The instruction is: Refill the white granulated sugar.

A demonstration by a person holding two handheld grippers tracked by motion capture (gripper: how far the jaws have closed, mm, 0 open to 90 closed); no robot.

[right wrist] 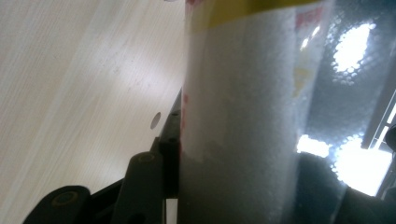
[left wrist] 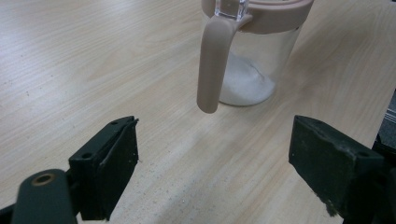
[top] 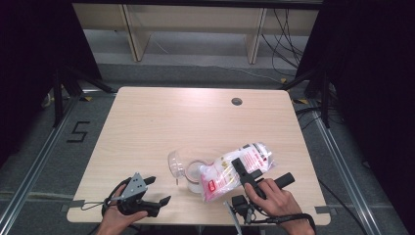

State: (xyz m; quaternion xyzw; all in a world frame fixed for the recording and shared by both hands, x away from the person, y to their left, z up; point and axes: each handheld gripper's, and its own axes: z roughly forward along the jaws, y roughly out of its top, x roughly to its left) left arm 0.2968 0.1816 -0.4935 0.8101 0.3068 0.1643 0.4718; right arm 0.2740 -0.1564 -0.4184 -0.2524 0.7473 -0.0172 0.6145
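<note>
Pale wood tabletop [top: 147, 127] under both tongs, dark floor and shelving beyond. Right gripper [top: 248, 177] clamped on a clear bag of white grains [top: 235, 169], tipped mouth-down toward the near-left over a lidded glass jug [top: 193, 174]. Left gripper [top: 149, 193] spread wide on nothing, just short of the jug's pink handle [left wrist: 210, 65], jug straight ahead of its jaws.

Likely trouble: jug unsteadied while grains run, so a nudge from the bag could tip or slide it; bag mouth drifting off the jug's rim [left wrist: 275, 11], grains scattering over the wood; slack plastic slipping between the right jaws and dumping too fast.

Hard to make out: bag mouth and jug opening, masked by the bag itself; whether grains are flowing; jug top cropped in the left gripper view; bag print unreadable up close [right wrist: 238, 93].
</note>
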